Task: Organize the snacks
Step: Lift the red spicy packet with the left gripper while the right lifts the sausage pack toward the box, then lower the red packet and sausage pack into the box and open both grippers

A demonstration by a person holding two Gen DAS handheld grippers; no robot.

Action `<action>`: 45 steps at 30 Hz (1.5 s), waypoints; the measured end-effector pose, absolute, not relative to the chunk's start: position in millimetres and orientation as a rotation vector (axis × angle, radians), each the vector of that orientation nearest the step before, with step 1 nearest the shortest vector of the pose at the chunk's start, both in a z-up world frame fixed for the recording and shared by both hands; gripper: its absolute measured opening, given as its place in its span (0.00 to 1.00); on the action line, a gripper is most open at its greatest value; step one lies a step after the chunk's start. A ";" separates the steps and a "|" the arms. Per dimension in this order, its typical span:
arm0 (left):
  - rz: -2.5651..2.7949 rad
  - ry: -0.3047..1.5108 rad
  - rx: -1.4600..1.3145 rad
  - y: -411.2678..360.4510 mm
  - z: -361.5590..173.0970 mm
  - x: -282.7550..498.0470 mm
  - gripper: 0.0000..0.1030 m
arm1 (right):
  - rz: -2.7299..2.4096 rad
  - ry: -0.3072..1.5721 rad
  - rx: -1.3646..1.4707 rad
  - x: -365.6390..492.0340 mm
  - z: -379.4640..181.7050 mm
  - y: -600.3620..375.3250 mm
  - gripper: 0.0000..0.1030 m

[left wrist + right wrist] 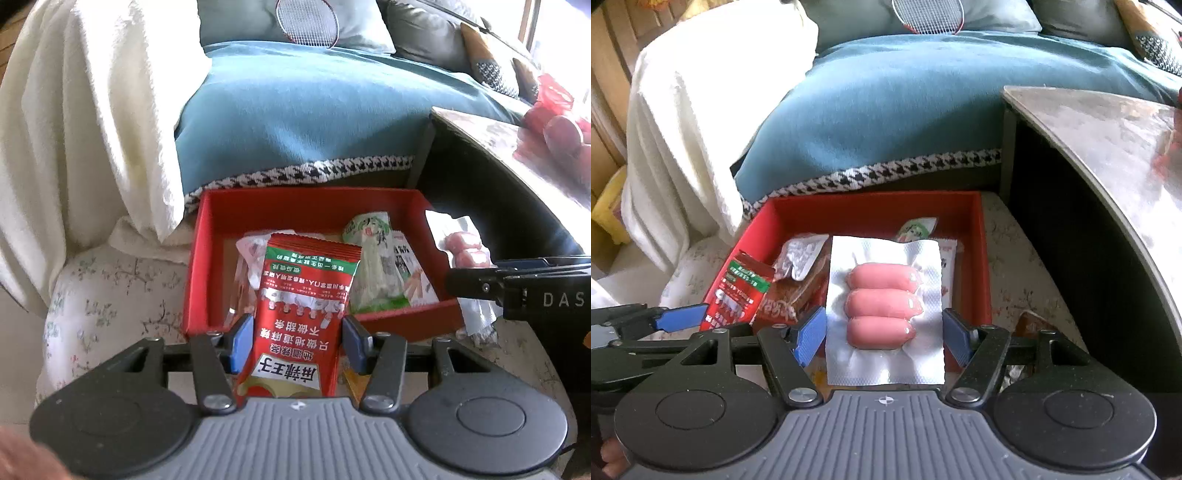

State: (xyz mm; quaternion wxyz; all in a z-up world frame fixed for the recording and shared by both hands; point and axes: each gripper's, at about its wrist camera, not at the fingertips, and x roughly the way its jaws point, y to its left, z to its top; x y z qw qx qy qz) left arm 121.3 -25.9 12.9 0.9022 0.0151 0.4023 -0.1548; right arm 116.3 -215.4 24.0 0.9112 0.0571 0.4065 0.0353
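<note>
A red box (306, 203) (975, 266) stands on a floral cushion and holds several snack packets. My left gripper (295, 339) is shut on a red spicy-strip packet (306, 295), held at the box's near edge; the packet also shows in the right wrist view (738, 291). My right gripper (884, 332) is shut on a clear pack of three pink sausages (882, 302), held over the box's near right part; the pack also shows in the left wrist view (465, 251). A green-white packet (373, 266) (916, 229) lies in the box.
A blue-covered sofa (295, 110) with a badminton racket (306, 18) lies behind the box. A white blanket (74, 110) hangs at left. A dark table (1108, 147) stands at right. A brown snack packet (790, 295) lies in the box.
</note>
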 end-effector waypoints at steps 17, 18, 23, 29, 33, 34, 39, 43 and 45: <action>-0.292 0.812 0.029 -30.3 12.7 152.1 0.43 | 0.021 0.847 0.110 148.0 20.9 -221.0 0.72; -0.291 0.813 0.027 -30.9 11.7 155.0 0.43 | 0.018 0.852 0.107 151.6 19.3 -220.9 0.72; -0.292 0.820 0.014 -36.2 6.9 170.3 0.43 | -0.007 0.857 0.097 166.7 14.0 -223.2 0.72; -0.289 0.826 0.024 -49.0 1.1 190.2 0.43 | -0.031 0.865 0.094 185.7 3.1 -228.7 0.72; -0.294 0.831 0.025 -59.0 -5.5 200.1 0.43 | -0.041 0.880 0.087 192.2 -6.5 -228.8 0.72; -0.293 0.833 0.027 -60.3 -8.0 202.7 0.43 | -0.043 0.886 0.082 194.3 -9.3 -228.6 0.72; -0.277 0.847 0.032 -64.4 -19.9 211.9 0.46 | -0.053 0.915 0.076 202.4 -21.9 -229.8 0.73; -0.286 0.870 0.013 -63.4 -22.8 214.6 0.49 | -0.051 0.907 0.070 201.3 -23.3 -229.6 0.73; -0.278 0.872 0.014 -62.7 -22.5 214.4 0.49 | -0.048 0.907 0.086 199.0 -22.8 -231.3 0.74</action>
